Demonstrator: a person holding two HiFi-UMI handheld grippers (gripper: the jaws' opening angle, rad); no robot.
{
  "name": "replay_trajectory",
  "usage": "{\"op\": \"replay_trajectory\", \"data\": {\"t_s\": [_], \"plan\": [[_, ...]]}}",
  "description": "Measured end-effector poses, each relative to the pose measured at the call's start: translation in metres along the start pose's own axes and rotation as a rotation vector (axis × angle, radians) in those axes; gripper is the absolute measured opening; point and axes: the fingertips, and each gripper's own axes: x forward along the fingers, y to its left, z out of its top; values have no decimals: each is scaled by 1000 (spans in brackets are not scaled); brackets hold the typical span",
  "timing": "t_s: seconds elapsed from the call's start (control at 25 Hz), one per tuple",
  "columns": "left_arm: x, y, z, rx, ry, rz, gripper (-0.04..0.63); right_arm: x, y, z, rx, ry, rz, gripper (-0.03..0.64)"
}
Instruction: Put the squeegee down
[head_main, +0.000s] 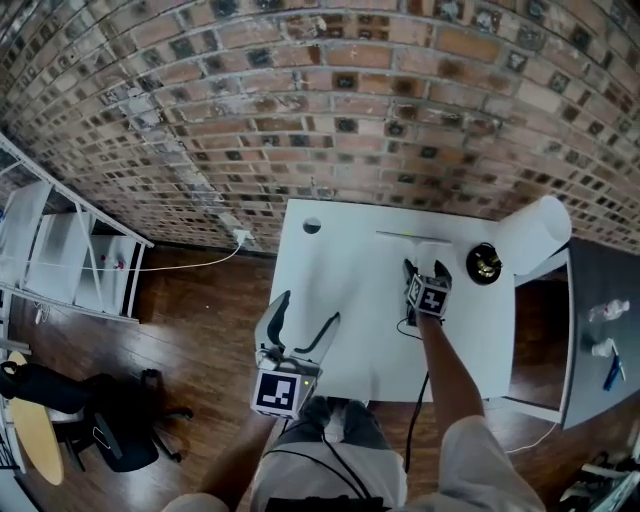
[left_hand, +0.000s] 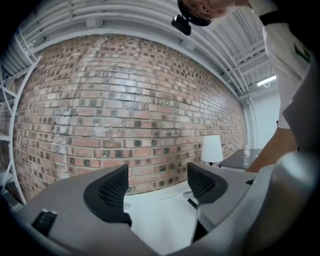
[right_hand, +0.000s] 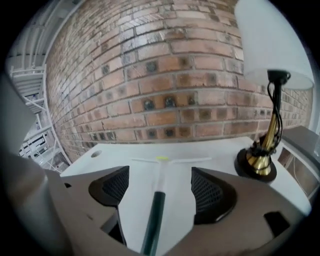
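The squeegee (head_main: 415, 236) lies flat on the white table (head_main: 350, 340), its thin blade along the far edge and its handle running back toward me. In the right gripper view its dark green handle (right_hand: 156, 205) passes between the jaws without either pad touching it, and the blade with a yellow-green centre (right_hand: 162, 160) lies ahead. My right gripper (head_main: 425, 268) (right_hand: 160, 182) is open just over the handle's near end. My left gripper (head_main: 303, 315) (left_hand: 157, 182) is open and holds nothing, above the table's near left part.
A lamp with a brass base (head_main: 485, 262) (right_hand: 257, 160) and white shade (head_main: 535, 235) stands at the table's right, close to the right gripper. A cable hole (head_main: 312, 226) is at the far left corner. A brick wall backs the table. A grey side table (head_main: 600, 330) is at right.
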Motion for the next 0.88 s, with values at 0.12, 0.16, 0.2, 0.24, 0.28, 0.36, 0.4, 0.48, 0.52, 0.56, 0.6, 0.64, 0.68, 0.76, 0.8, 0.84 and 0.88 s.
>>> {"op": "replay_trajectory", "data": {"t_s": [0.12,0.16,0.2,0.24,0.28,0.36,0.4,0.48,0.52,0.56,0.6,0.64,0.68,0.76,0.8,0.84,0.88], "plan": [[6,2,14,25,-38,-19,360,-37,18,68,-18,-184,81,419],[7,2,20,31,-54,-27,360,-55,24,90,-28,-243,99,419],[7,2,25,33,-69,-35,360,-74,31,109,-45,-300,111,419],[5,1,29,34,-82,-44,360,-94,37,124,-66,-352,117,419],[4,0,33,36,-93,-52,360,-114,44,137,-86,-400,120,419],[-1,0,37,35,-110,-56,360,-155,56,155,-116,-485,124,419],[-4,0,38,32,-114,-52,360,-176,63,162,-130,-526,127,427],[-11,4,37,35,-118,-41,360,-220,80,174,-164,-605,135,428],[-14,6,38,41,-132,-37,360,-241,90,178,-178,-641,142,428],[-18,8,38,52,-149,-34,360,-261,100,180,-186,-675,152,428],[-22,10,39,62,-160,-27,360,-279,109,181,-188,-706,162,440],[-27,13,39,68,-169,-14,360,-296,117,181,-191,-735,170,439],[-32,16,39,71,-179,0,360,-311,125,179,-206,-761,176,439],[-43,20,43,66,-194,21,360,-334,141,173,-277,-791,166,439],[-48,20,46,53,-200,28,360,-342,147,167,-302,-793,158,439],[-53,19,50,31,-205,33,360,-349,150,161,-302,-789,153,439],[-58,17,55,7,-207,36,360,-356,152,154,-286,-784,153,437]]}}
